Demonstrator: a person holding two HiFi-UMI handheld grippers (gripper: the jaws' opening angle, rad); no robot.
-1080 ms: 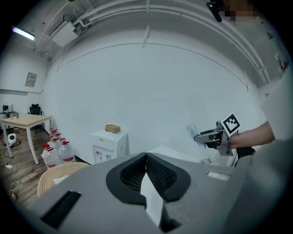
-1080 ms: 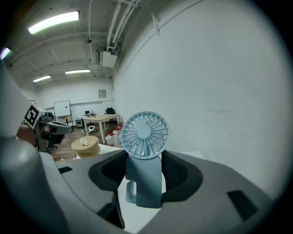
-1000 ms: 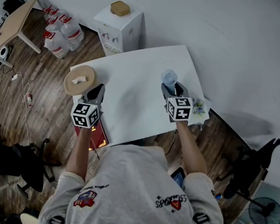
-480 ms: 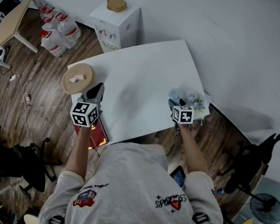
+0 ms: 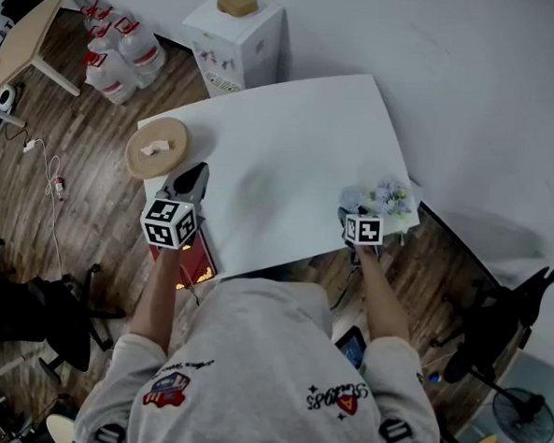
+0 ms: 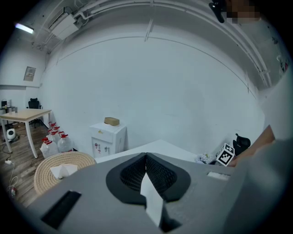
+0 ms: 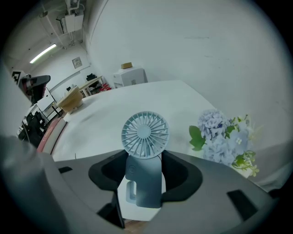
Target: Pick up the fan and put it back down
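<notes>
A small pale blue hand fan stands upright between the jaws of my right gripper, which is shut on its handle. In the head view the fan and right gripper are low over the white table at its near right corner, next to the flowers. Whether the fan's base touches the table is hidden. My left gripper hovers at the table's near left edge with nothing in it. In the left gripper view its jaws meet at the tips.
A bunch of pale blue artificial flowers lies just right of the fan, also in the right gripper view. A round woven tray with a tissue sits left of the table. Behind stand a white cabinet and water bottles.
My right gripper has carried the fan down and toward the table's near right corner, beside the flowers. The left gripper has stayed where it was.
</notes>
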